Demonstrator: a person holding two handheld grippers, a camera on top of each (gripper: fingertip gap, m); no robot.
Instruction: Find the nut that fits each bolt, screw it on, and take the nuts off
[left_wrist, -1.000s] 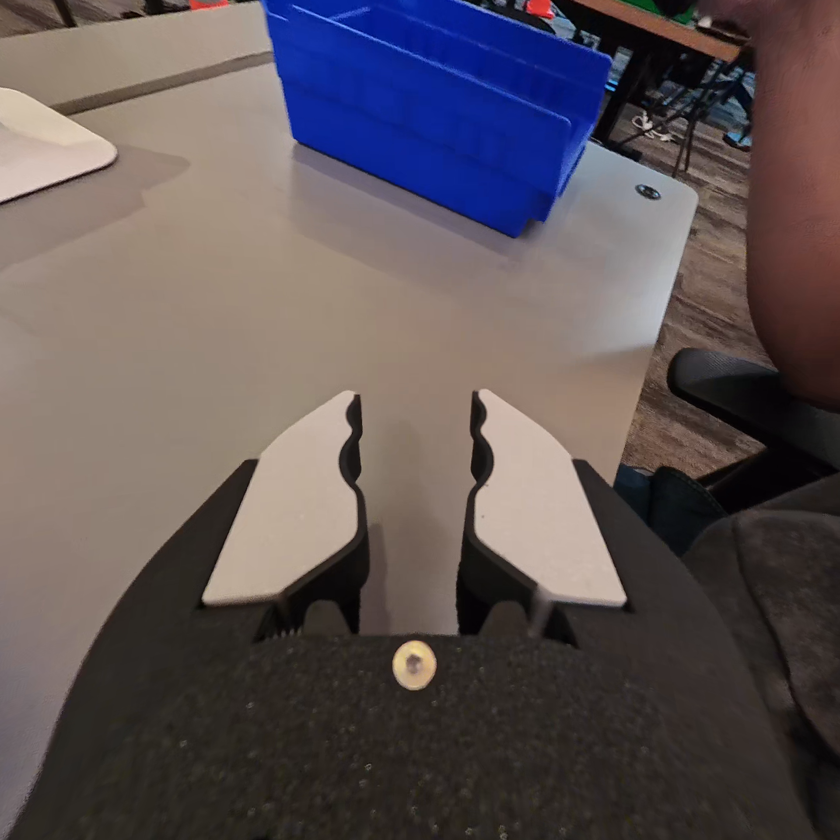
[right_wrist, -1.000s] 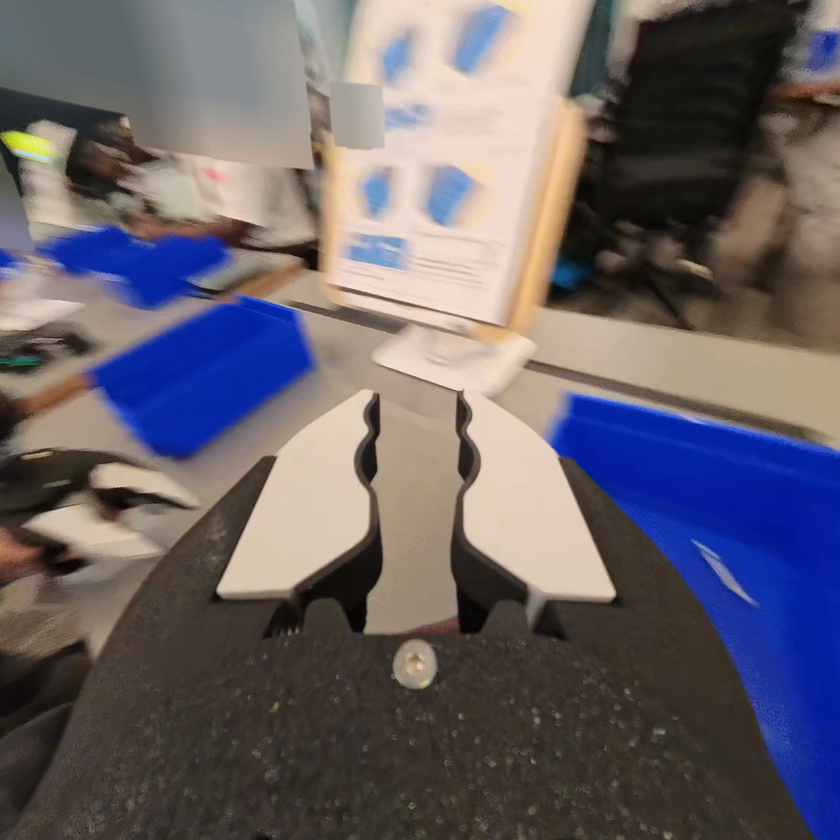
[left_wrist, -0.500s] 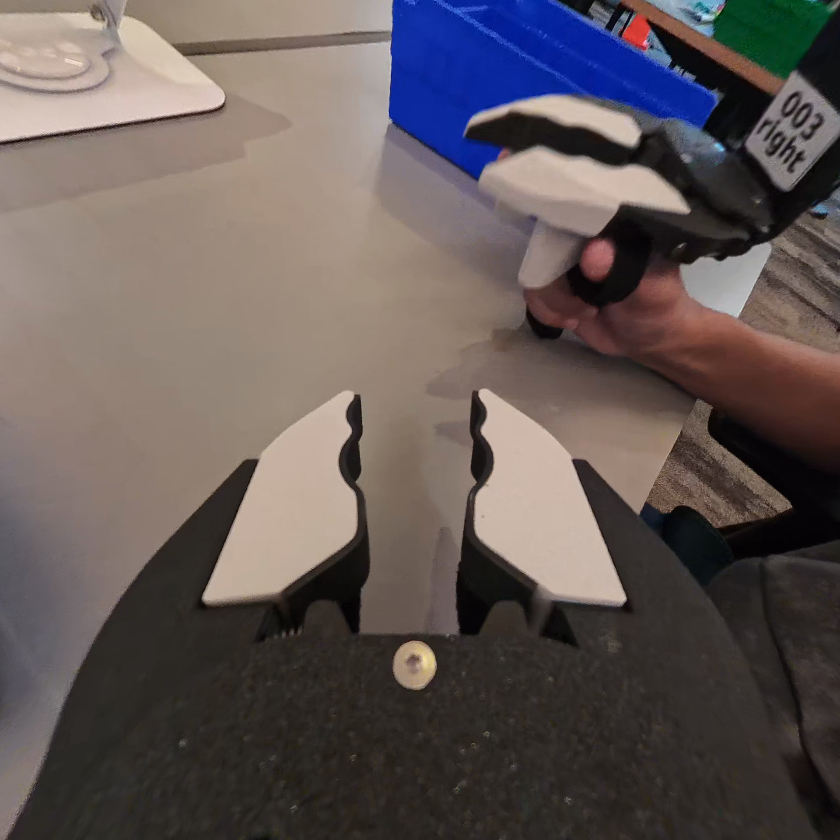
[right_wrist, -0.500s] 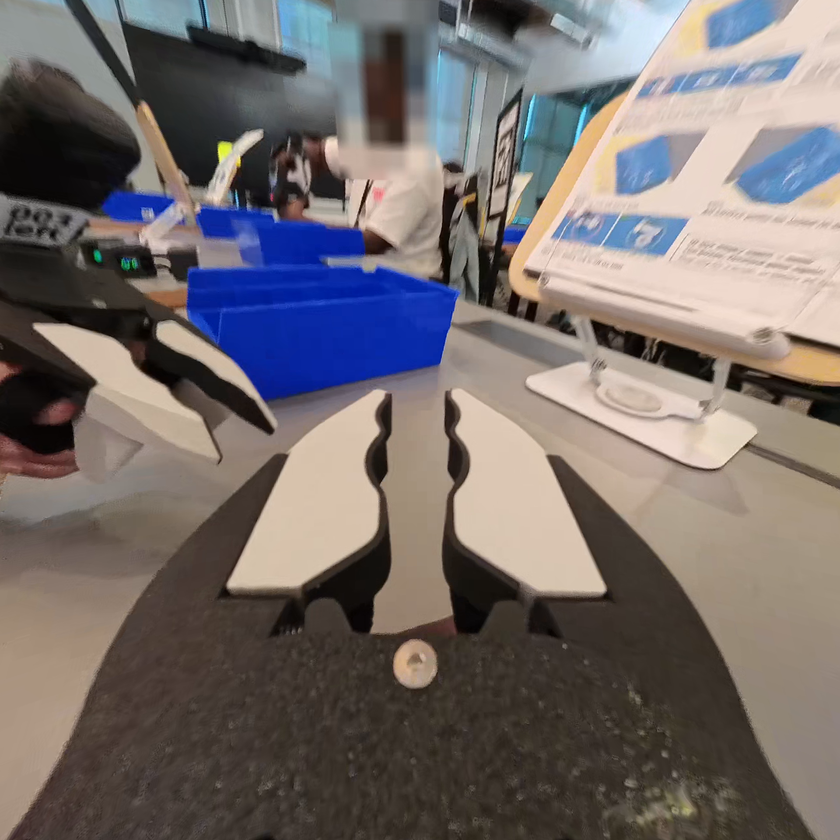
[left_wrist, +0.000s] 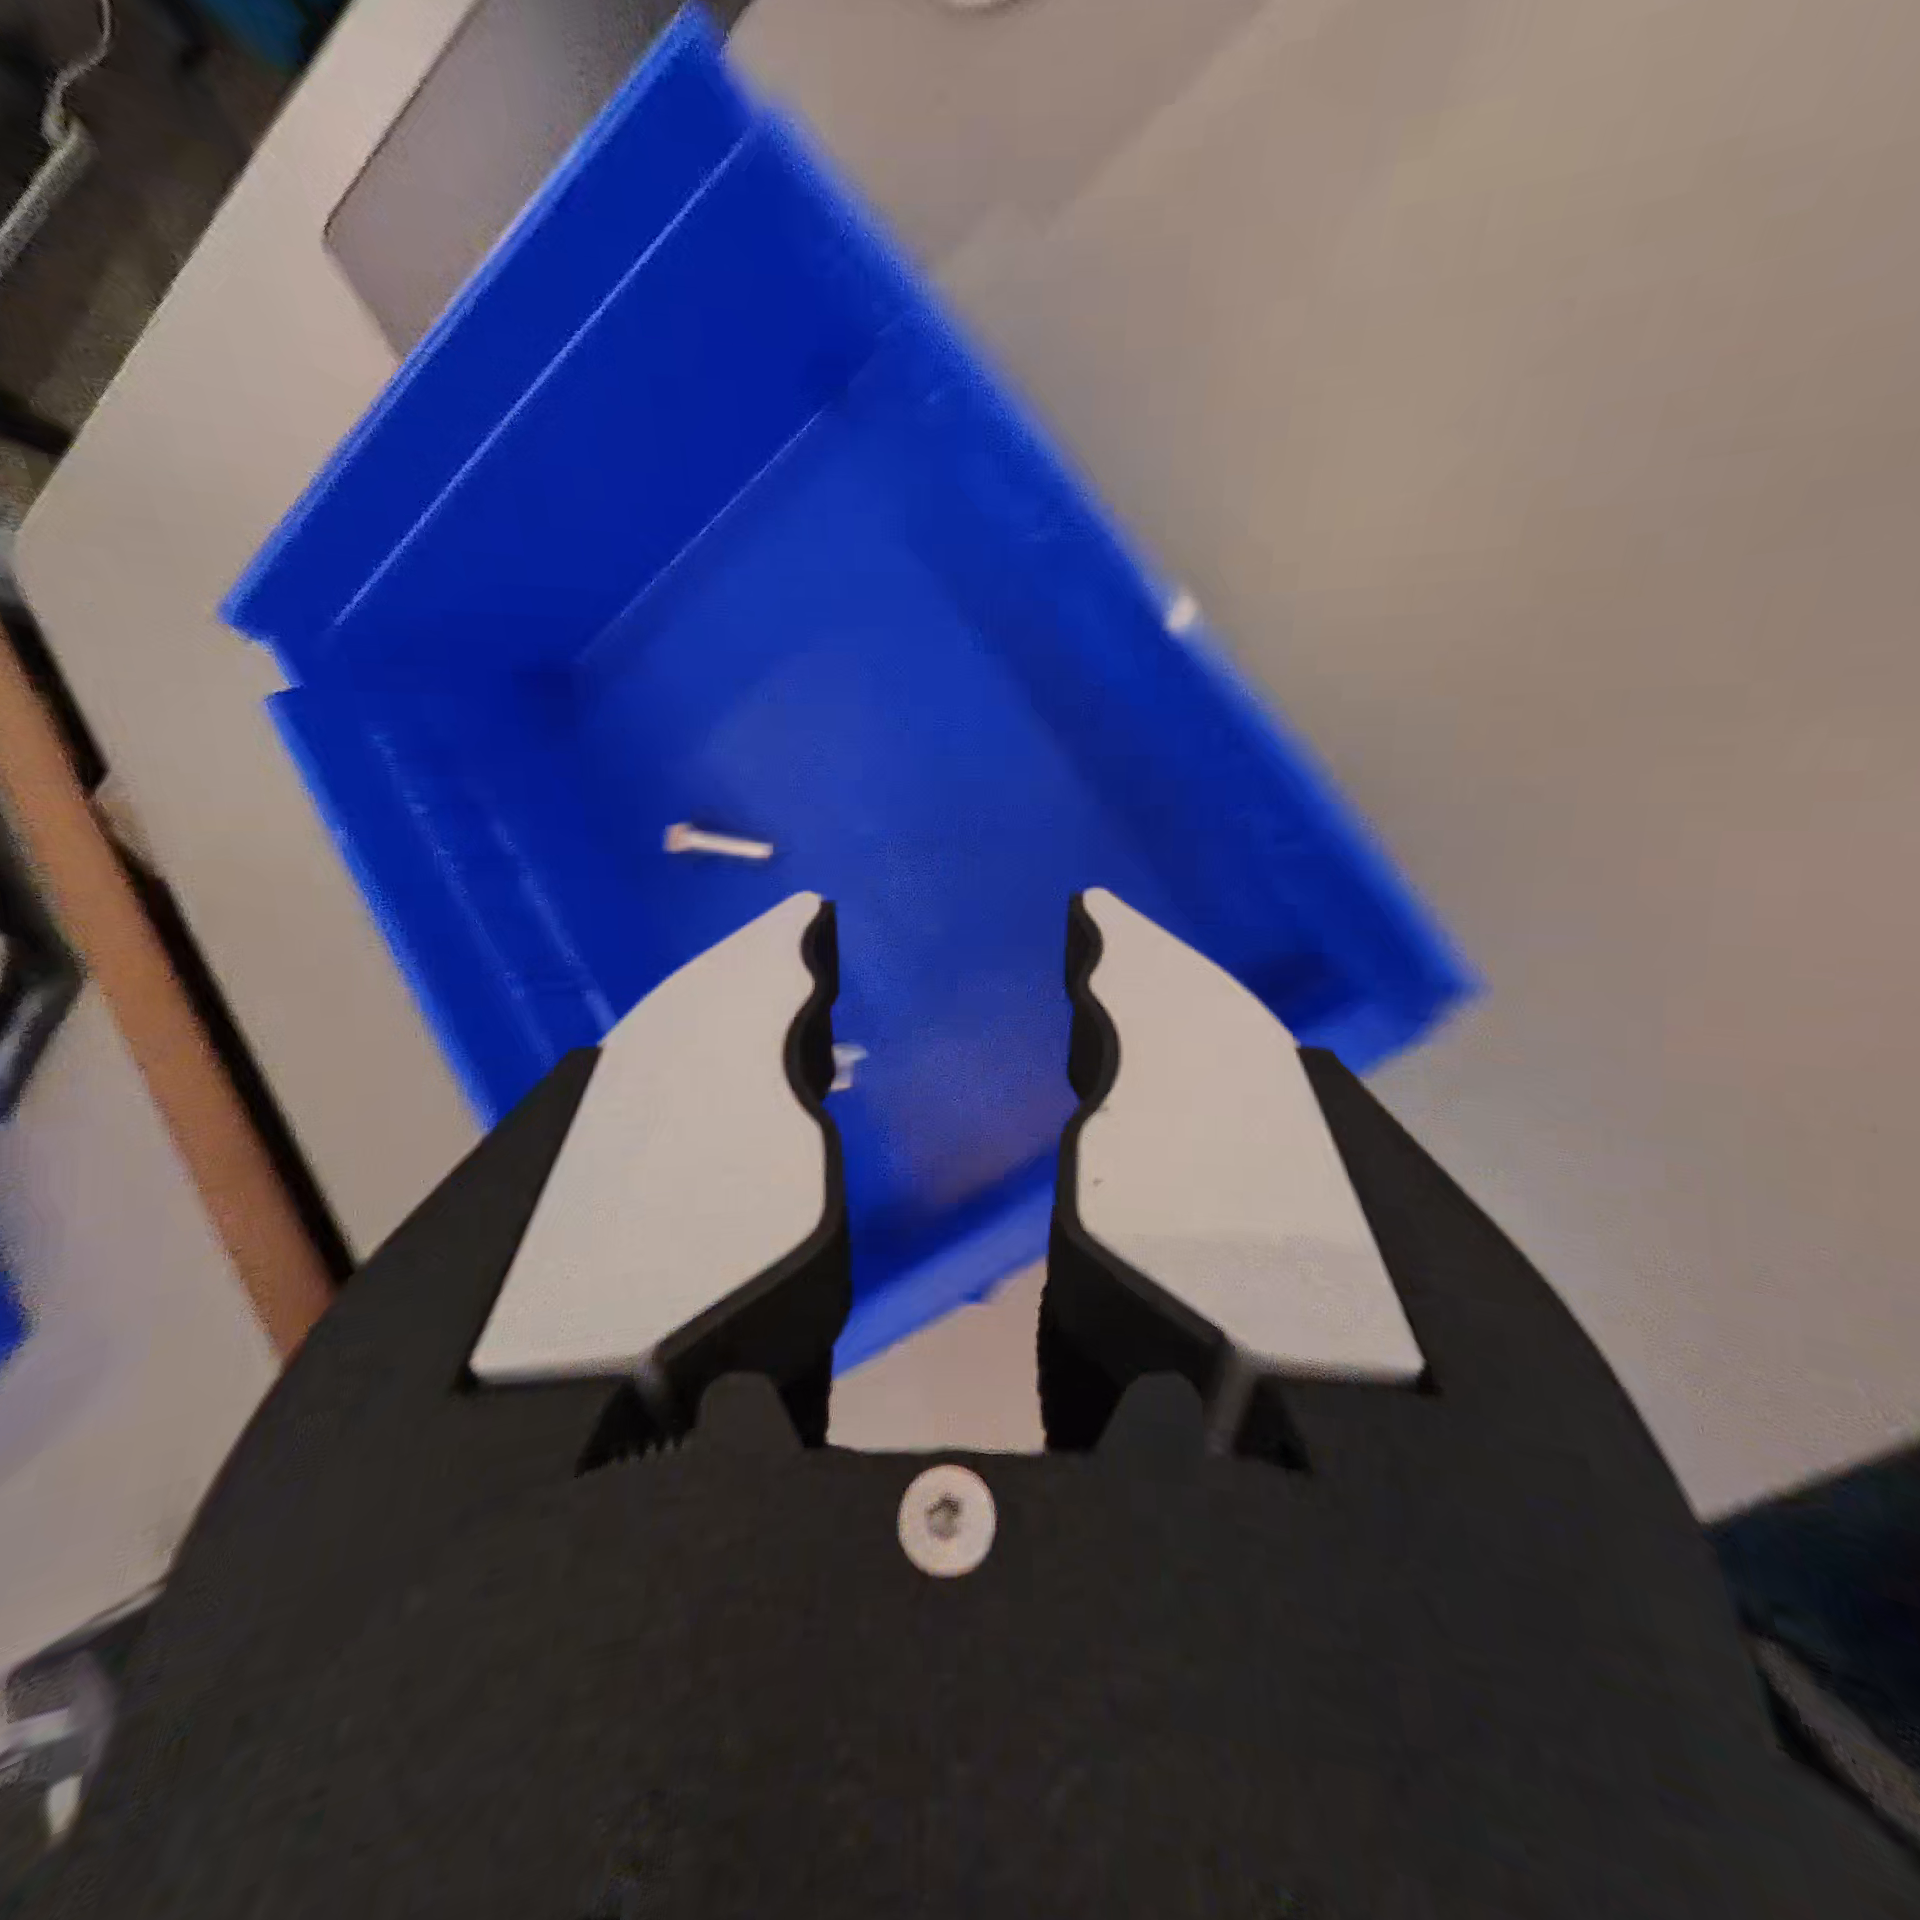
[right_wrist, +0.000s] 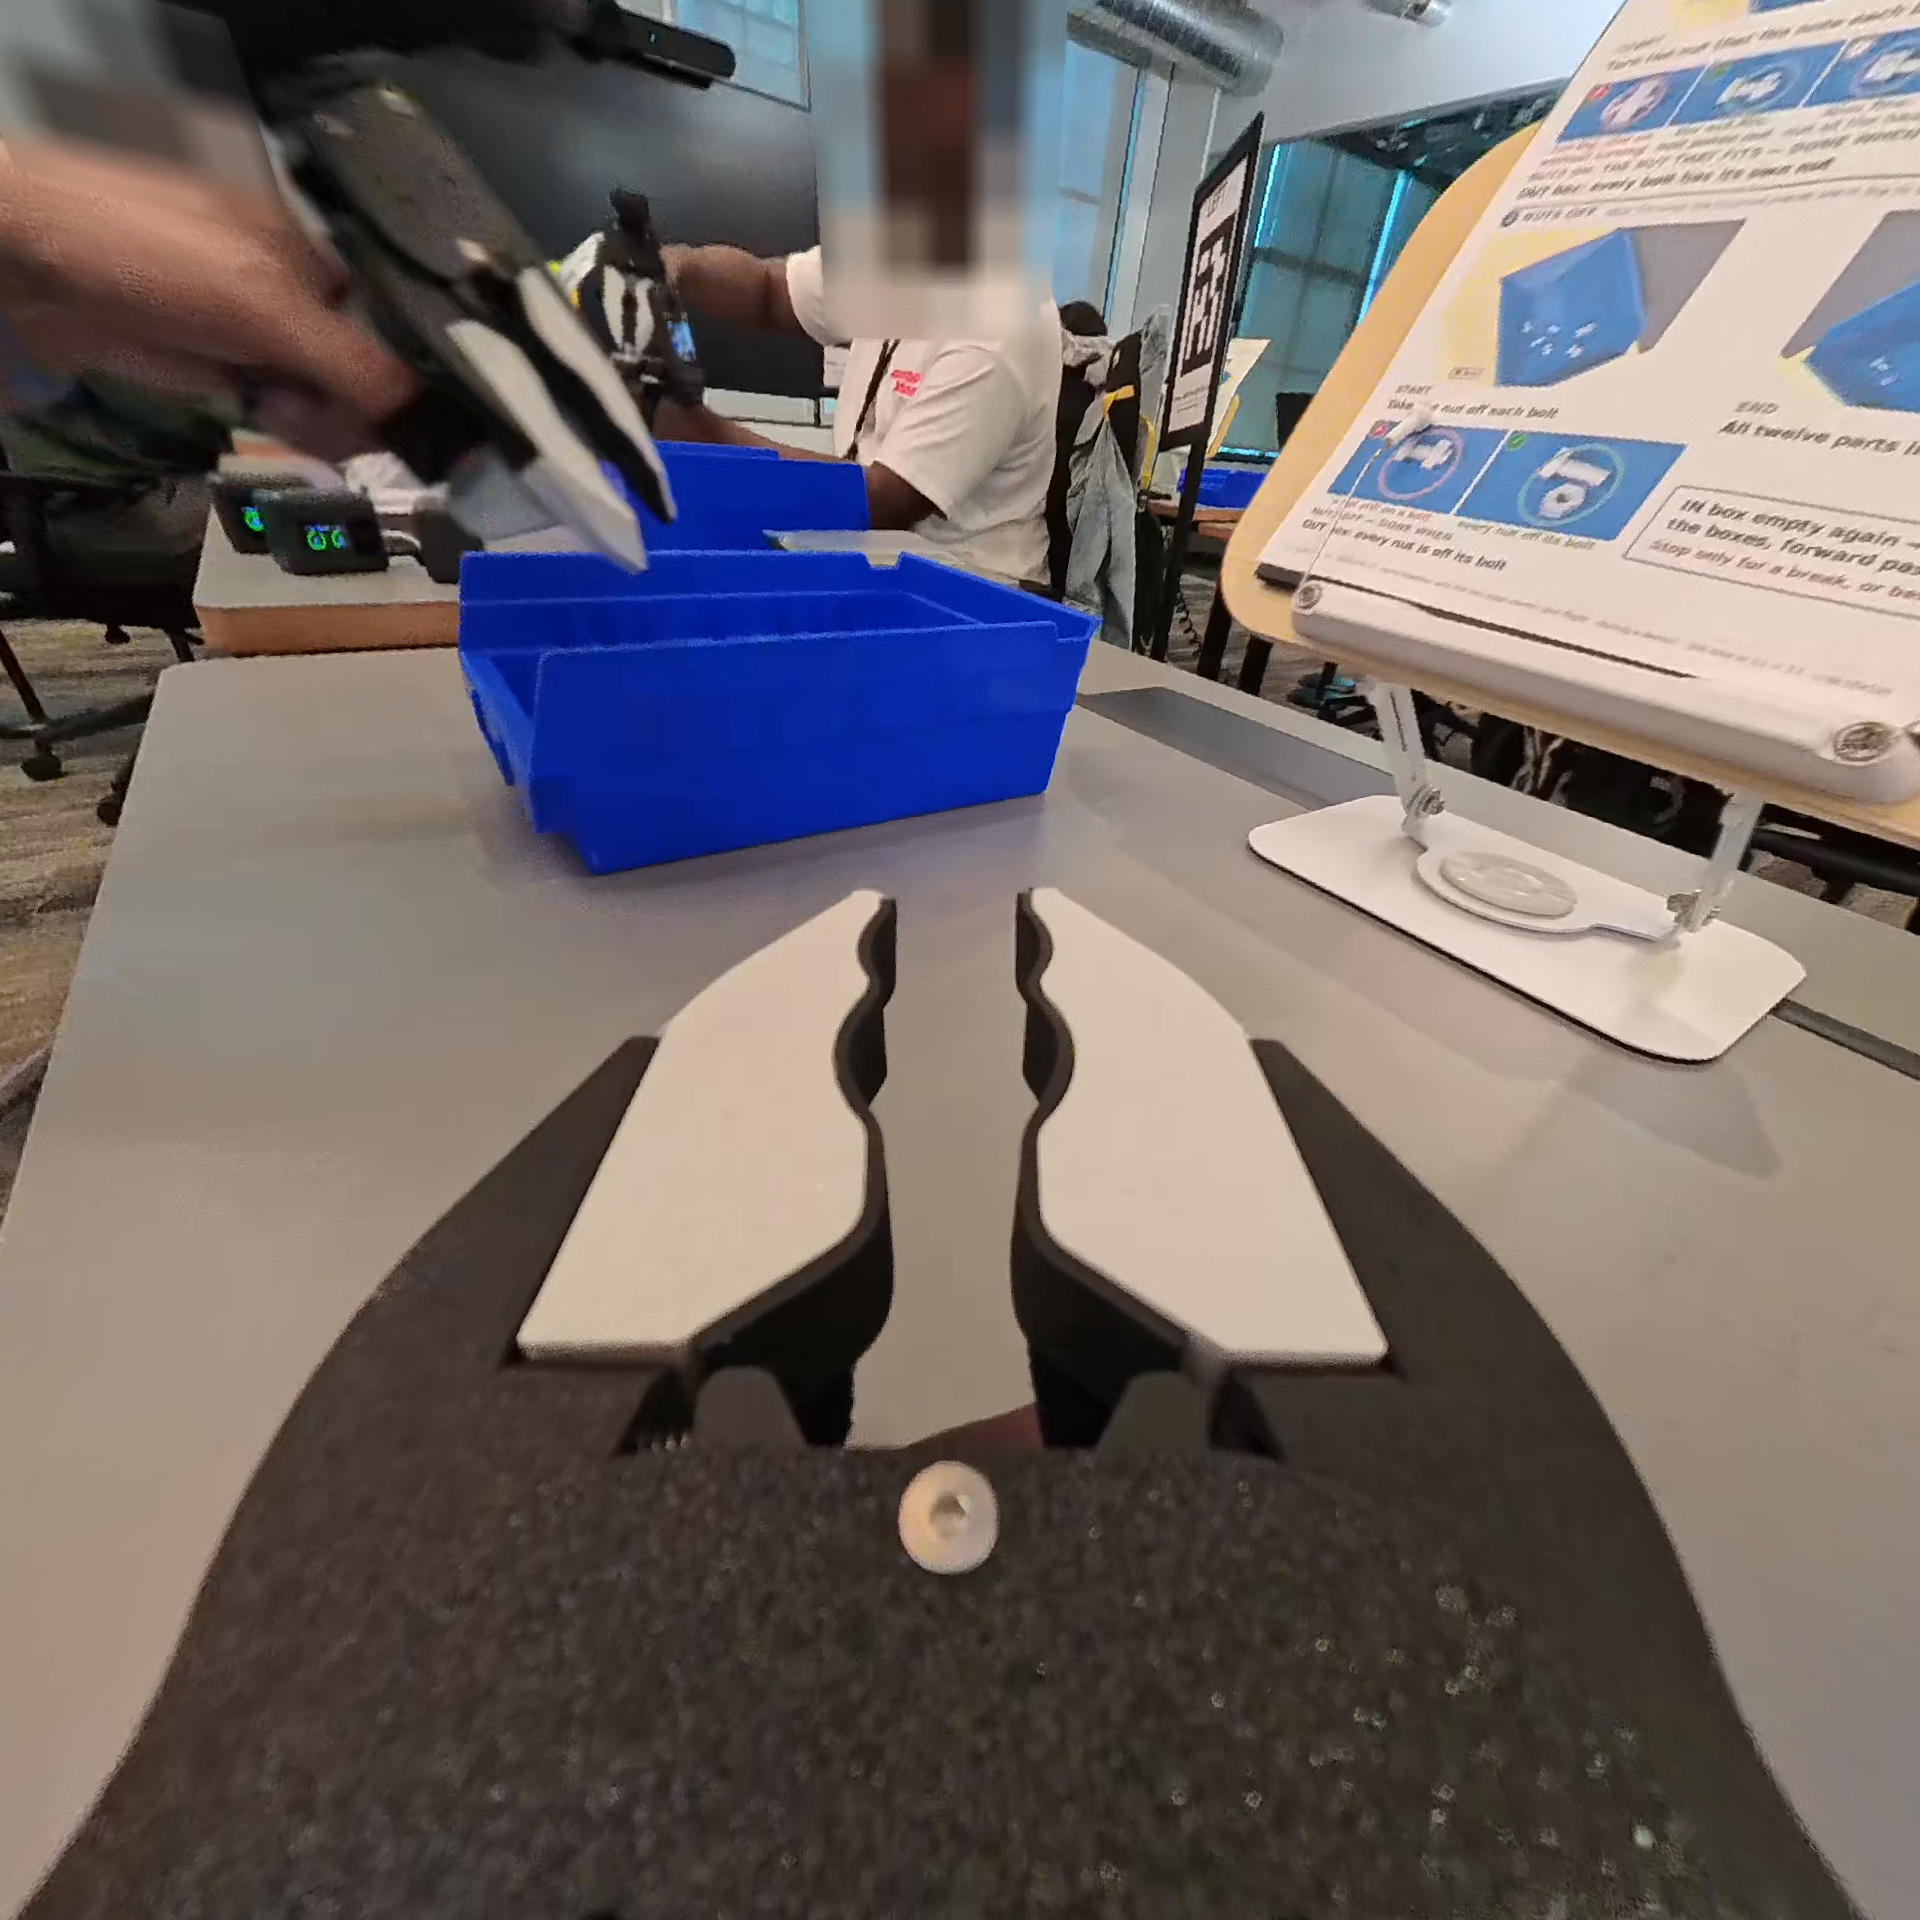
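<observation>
— while hovering over the blue bin (left_wrist: 582, 499), what do you see?
— one bolt (left_wrist: 717, 842) lying inside; my left gripper (left_wrist: 948, 904) gapes empty.
— and right?
— right gripper (right_wrist: 956, 899) narrowly parted over the table (right_wrist: 312, 935), bin ahead.

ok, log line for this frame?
left tongs: open, empty, over blue bin | bolt in bin | right tongs: open, empty, over table

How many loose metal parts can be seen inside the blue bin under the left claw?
2. A bolt lies on the floor of the blue bin, just beyond the left claw. A smaller piece peeks out beside the claw's left finger. The fingers may hide more.
</observation>
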